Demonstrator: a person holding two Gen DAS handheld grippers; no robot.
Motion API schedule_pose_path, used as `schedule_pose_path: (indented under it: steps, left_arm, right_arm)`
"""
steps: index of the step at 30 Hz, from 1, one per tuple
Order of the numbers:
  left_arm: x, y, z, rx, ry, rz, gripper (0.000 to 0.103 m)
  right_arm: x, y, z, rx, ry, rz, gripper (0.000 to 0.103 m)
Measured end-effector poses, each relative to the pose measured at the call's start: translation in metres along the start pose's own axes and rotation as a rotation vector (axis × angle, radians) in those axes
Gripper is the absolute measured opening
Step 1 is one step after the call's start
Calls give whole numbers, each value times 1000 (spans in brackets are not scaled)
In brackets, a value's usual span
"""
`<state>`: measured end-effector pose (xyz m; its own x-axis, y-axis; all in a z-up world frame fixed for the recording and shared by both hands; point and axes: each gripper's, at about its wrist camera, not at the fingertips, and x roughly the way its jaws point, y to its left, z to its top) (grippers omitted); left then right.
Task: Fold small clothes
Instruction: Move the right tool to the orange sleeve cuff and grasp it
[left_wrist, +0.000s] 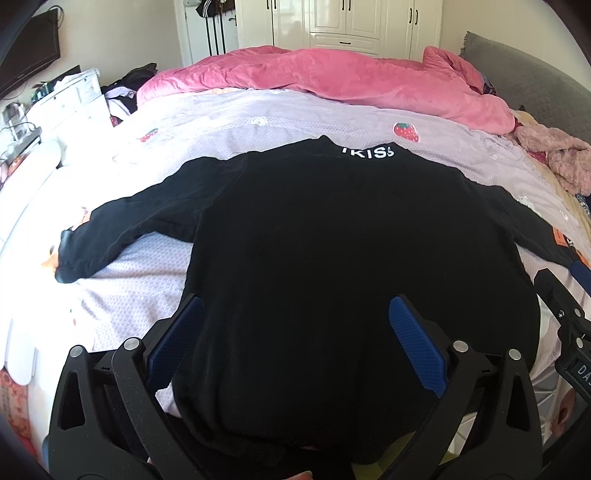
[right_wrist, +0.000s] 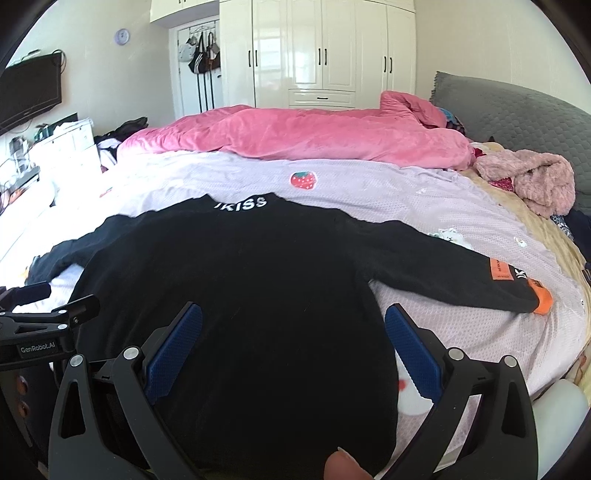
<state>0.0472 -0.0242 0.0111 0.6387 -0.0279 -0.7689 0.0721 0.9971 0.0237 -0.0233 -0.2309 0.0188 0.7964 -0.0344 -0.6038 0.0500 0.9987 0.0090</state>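
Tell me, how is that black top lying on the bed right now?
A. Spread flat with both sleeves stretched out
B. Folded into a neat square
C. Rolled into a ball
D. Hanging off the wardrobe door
A: the black top lies flat on the lilac bedspread, one sleeve out to each side, with the orange-patched sleeve extended.

A home bedroom: bed (right_wrist: 406, 221), pink duvet (right_wrist: 295, 140), white wardrobe (right_wrist: 321, 55).

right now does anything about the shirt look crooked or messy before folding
Nothing serious. The black top lies flat on the lilac sheet, both sleeves spread out. The left sleeve looks a little wrinkled and angled toward you, less straight than the right sleeve. Both tongs, left and right, are open over the hem.
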Motion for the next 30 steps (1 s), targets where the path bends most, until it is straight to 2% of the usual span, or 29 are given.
schedule_pose_path:
  steps: [12,30]
  left_arm:
    - [19,-11,30,-19,19,-32,94]
    - [55,-40,56,12,50,-37,94]
  right_arm:
    - [19,-38,16,75,-7,-54,99]
    - [45,-139,22,241,8,-233,99]
